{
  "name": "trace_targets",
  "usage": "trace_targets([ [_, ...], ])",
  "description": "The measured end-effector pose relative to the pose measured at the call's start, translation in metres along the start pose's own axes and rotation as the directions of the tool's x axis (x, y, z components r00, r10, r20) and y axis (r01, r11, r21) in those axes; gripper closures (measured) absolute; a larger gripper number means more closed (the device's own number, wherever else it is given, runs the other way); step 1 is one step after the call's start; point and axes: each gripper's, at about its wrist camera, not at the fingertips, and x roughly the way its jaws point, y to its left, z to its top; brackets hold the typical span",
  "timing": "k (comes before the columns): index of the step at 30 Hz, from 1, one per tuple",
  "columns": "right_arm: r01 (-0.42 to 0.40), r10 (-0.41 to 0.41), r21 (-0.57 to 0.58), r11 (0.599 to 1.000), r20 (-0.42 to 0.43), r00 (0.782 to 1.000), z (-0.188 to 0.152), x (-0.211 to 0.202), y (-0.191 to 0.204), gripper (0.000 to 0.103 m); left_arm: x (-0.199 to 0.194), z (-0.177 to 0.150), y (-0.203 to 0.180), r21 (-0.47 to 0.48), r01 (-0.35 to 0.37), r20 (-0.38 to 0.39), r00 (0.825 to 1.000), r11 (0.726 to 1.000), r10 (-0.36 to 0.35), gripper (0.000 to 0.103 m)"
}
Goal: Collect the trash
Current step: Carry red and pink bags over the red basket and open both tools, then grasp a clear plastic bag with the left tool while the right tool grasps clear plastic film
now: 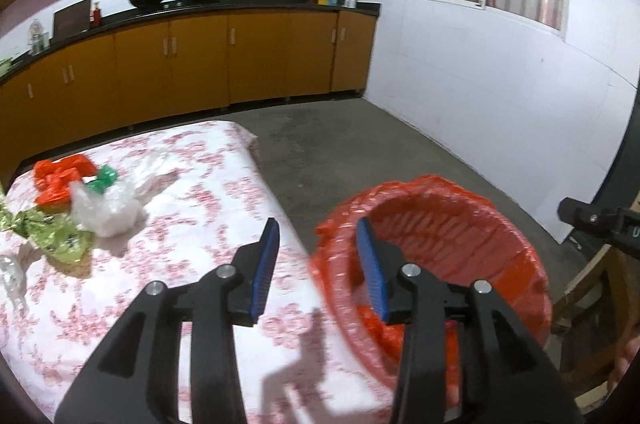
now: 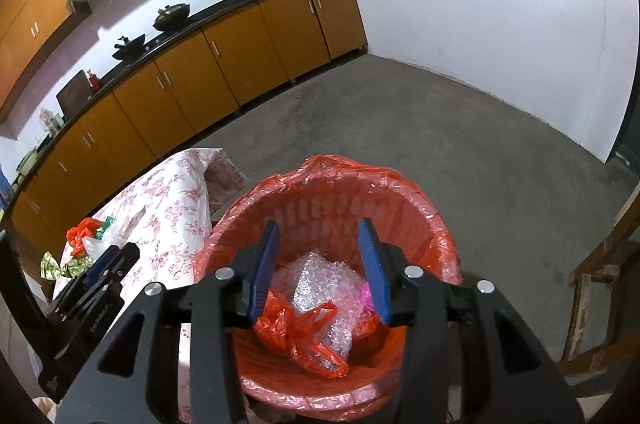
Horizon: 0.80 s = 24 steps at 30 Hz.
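A bin lined with a red bag [image 1: 452, 224] [image 2: 424, 216] stands on the floor beside the table. In it lie bubble wrap [image 2: 320, 284], a red plastic bag [image 2: 296, 336] and something pink [image 2: 366, 294]. My right gripper [image 2: 322, 266] is open and empty just above the bin's mouth. My left gripper [image 1: 320, 264] is open and empty over the table's right edge. On the table's far left lie a red bag [image 1: 56, 179], a green wrapper [image 1: 104, 177], clear plastic [image 1: 108, 207] and a gold-green wrapper [image 1: 60, 238]. The left gripper also shows in the right wrist view [image 2: 100, 272].
The table has a pink floral cloth [image 1: 200, 191]. Orange kitchen cabinets [image 1: 200, 63] with a black counter and woks line the back wall. Grey concrete floor [image 2: 460, 127] lies beyond the bin. A wooden frame [image 2: 592, 304] stands to the right.
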Motion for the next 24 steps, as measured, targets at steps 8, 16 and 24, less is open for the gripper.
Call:
trace_targets([
  [8, -0.01, 0.011, -0.099, 0.995, 0.014, 1.0, -0.005, 0.001, 0.036, 0.06, -0.027, -0.007, 0.054, -0.047, -0.146, 0.031, 0.989, 0.988, 0.148, 0.049],
  [16, -0.057, 0.059, -0.192, 0.98, 0.001, 0.998, -0.013, 0.007, 0.084, 0.06, -0.071, -0.028, 0.163, -0.142, -0.381, 0.013, 0.922, 0.914, 0.386, 0.044],
  [24, -0.118, 0.109, -0.247, 0.962, -0.05, 0.993, -0.026, 0.026, 0.13, 0.06, -0.096, -0.051, 0.286, -0.32, -0.53, -0.109, 0.844, 0.785, 0.526, 0.044],
])
